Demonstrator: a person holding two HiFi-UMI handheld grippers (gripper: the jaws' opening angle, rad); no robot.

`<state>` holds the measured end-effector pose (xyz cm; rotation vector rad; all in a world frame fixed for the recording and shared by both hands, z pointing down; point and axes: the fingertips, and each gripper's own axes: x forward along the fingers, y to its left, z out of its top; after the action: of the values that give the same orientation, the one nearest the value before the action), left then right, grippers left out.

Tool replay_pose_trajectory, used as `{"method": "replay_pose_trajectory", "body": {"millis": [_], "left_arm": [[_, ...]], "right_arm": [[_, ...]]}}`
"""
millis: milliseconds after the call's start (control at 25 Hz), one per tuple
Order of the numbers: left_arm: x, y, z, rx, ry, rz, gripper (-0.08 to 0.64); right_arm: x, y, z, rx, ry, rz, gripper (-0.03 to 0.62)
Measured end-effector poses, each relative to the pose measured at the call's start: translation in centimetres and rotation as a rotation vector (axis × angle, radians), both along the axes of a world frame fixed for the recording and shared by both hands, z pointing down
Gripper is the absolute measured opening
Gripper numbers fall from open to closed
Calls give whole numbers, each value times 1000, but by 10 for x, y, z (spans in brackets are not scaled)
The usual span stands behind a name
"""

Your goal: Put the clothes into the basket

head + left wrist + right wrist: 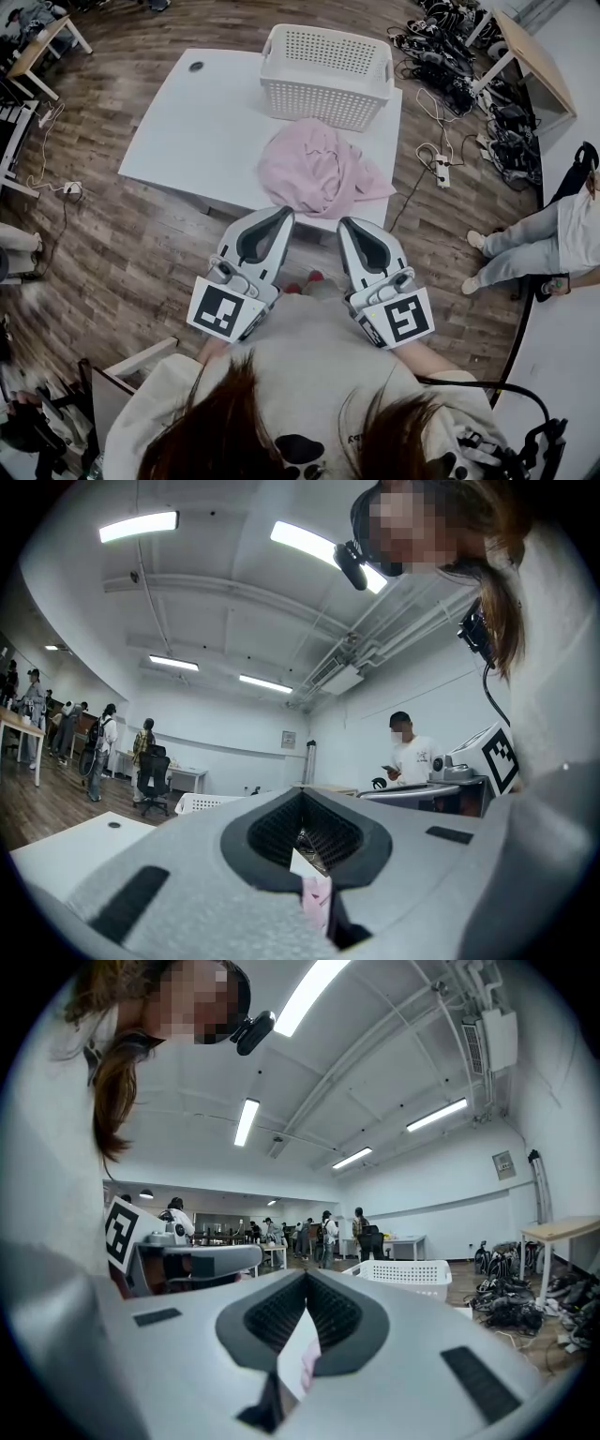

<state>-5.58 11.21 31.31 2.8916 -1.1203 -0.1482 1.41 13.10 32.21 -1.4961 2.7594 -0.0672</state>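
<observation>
A crumpled pink garment [319, 169] lies on the white table [187, 122], close to its near edge. Just beyond it stands the white slotted basket [323, 75], with nothing visible inside. My left gripper [281, 217] and right gripper [349, 225] hang side by side in front of my chest, short of the table edge, tips toward the garment. Both are shut with nothing held. In the left gripper view a strip of pink garment [316, 892] shows through the gap below the left gripper [303, 789] tips; the right gripper [306, 1272] view shows the basket [408, 1274] ahead.
A small dark disc [196, 67] lies at the table's far left corner. Cables and gear [450, 56] cover the floor at the far right, with a power strip [442, 171] beside the table. A person [553, 239] sits at the right. A wooden desk [42, 42] stands far left.
</observation>
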Motion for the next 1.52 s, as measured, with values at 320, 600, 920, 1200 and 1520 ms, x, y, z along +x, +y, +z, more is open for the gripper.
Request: {"method": "replay_pose_trajectory", "body": {"millis": [320,600,920,1200,1520], "left_arm": [[-4,-7,3,-7,6,-4,8],[-4,-36,4,-10,13,-31,8],[16,-93,13,-26,-10,-74,8],[24,-134,24,-21,-40,-125,8],[17,-161,31,-48,-56,-109,8]], "right_arm": [[-1,-9,0,26,2,8,12],[4,-38,2,17,10,-9,12],[21,-96,11,-33,34,-75,12],[30,-134,21,-61,27,-153,12],[29,-160,44,-110,62,-145,12]]}}
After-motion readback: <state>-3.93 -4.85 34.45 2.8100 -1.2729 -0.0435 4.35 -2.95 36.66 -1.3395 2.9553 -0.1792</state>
